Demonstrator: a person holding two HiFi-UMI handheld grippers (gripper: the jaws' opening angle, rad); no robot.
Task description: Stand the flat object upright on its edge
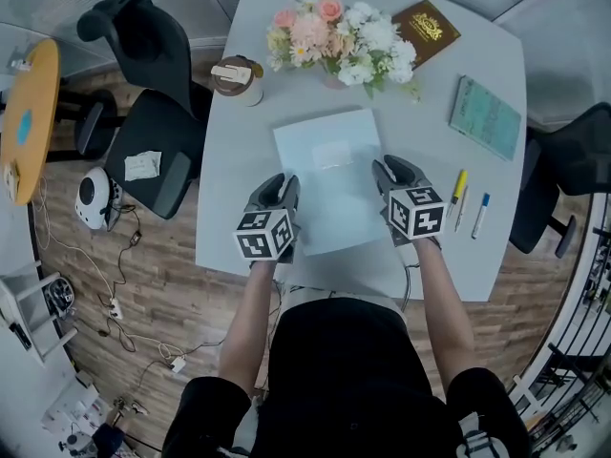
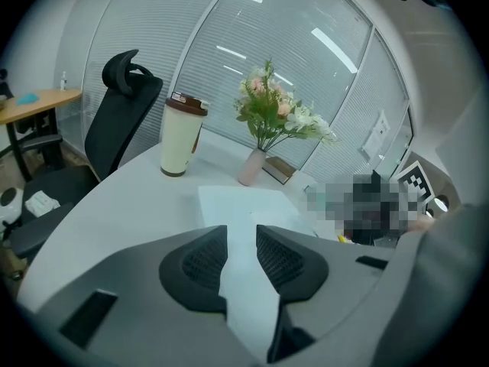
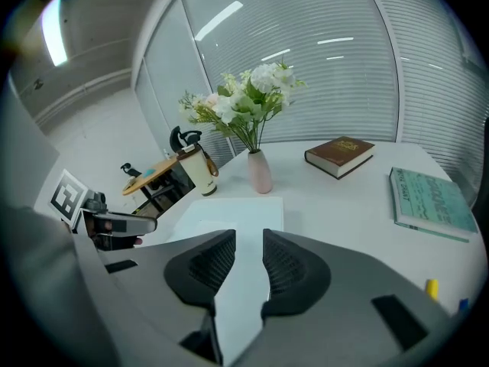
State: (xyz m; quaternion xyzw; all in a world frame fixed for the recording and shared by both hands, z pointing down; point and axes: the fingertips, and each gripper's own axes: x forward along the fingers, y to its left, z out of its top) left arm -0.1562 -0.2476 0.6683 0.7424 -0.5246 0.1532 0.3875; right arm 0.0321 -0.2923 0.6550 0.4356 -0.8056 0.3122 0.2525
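The left gripper (image 1: 284,181) hangs at the left edge of the flat object (image 1: 329,184), its jaws spread with a clear gap and pressing on nothing; the pale sheet shows through that gap in the left gripper view. The right gripper (image 1: 393,170) sits at the opposite, right edge, jaws likewise parted and not pinching; the flat object lies flat on the white table (image 1: 239,189) between the two grippers. Beyond its far edge stands a vase of flowers (image 1: 339,36), with a lidded cup (image 1: 239,76) to the left; a brown book (image 1: 425,29) and a green book (image 1: 487,115) lie to the right.
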